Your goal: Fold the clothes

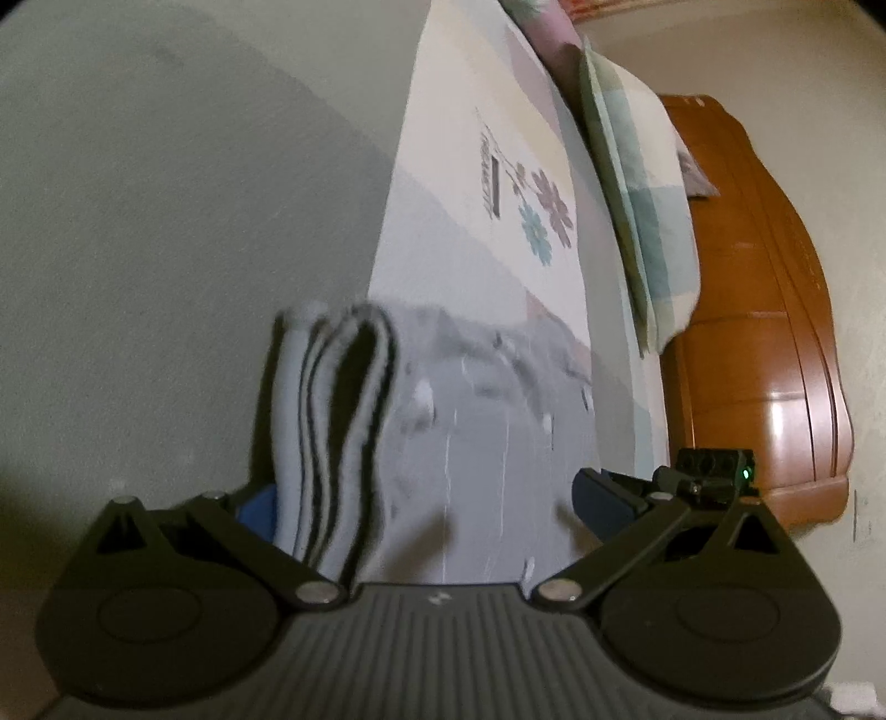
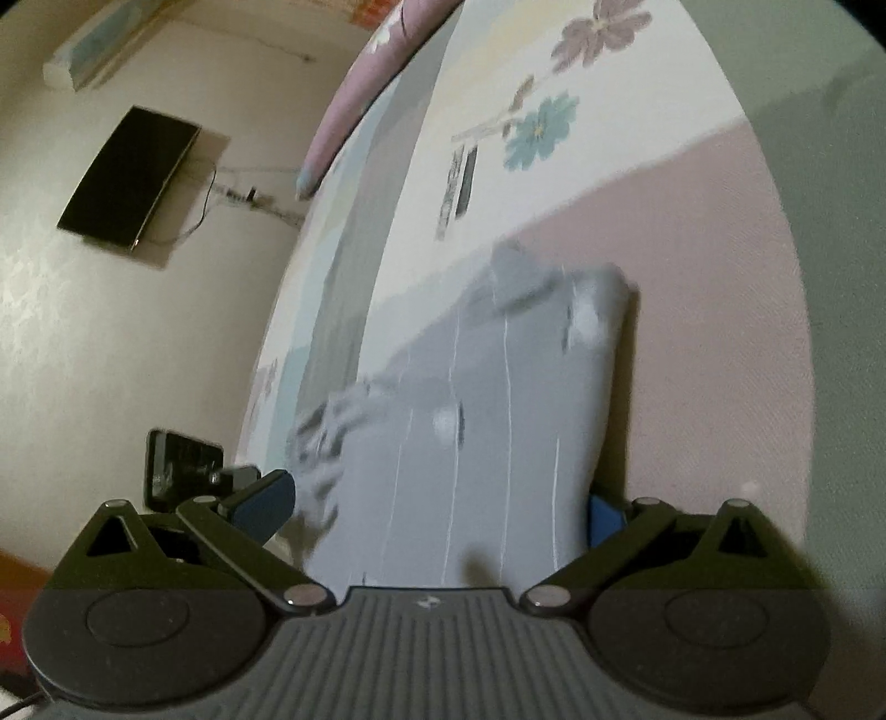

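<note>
A folded grey garment [image 1: 470, 443] with thin white stripes lies on the flowered bed sheet [image 1: 459, 166]. Its stacked fold edges show at the left in the left wrist view. My left gripper [image 1: 429, 507] is open wide, with the garment filling the gap between its blue pads [image 1: 601, 501]. In the right wrist view the same garment [image 2: 498, 415] runs forward between the pads [image 2: 266, 498] of my right gripper [image 2: 437, 507], which is also spread wide. The cloth hides part of one pad in each view. The garment is blurred.
Pillows [image 1: 637, 221] lean against a wooden headboard [image 1: 764, 332] at the right. A plain grey surface [image 1: 138, 221] borders the sheet on the left. A pink pillow [image 2: 360, 99], a wall-mounted screen [image 2: 127, 177] and an air conditioner [image 2: 94, 50] show in the right wrist view.
</note>
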